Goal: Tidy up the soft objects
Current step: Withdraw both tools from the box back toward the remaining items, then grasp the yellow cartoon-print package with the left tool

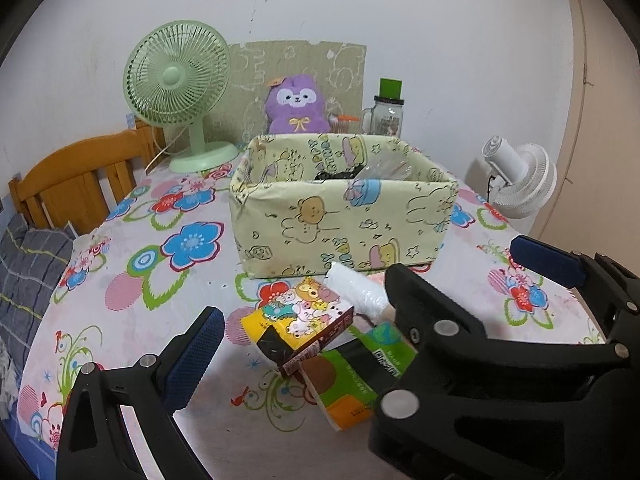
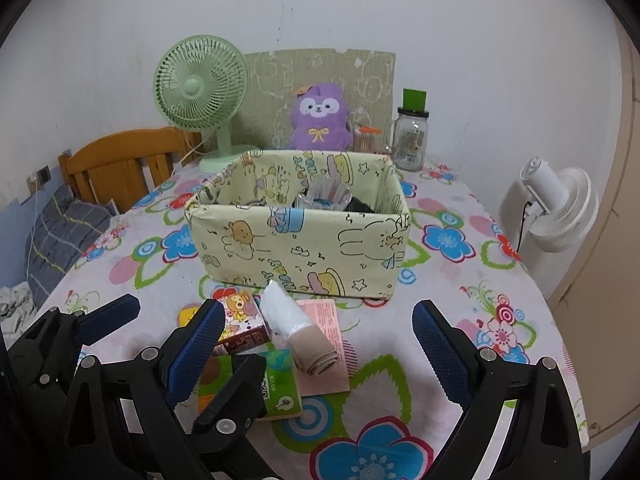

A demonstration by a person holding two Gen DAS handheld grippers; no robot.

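My right gripper [image 2: 320, 344] stands wide open and holds nothing; between its pads lie a beige roll [image 2: 310, 354] and a pink card [image 2: 330, 350], with bare worktop [image 2: 460, 292] at 3 o'clock out to the rounded edge. My left gripper [image 1: 362, 290] is open too, empty, spanning the cartoon tissue pack [image 1: 304, 314] and green tissue pack [image 1: 346, 390]; one finger crosses the green pack. At 12 o'clock, just beyond the pile, sits the box [image 2: 298, 242], with things already inside. Behind it are a plush [image 2: 320, 124], fan [image 2: 200, 92] and jar [image 2: 412, 140].
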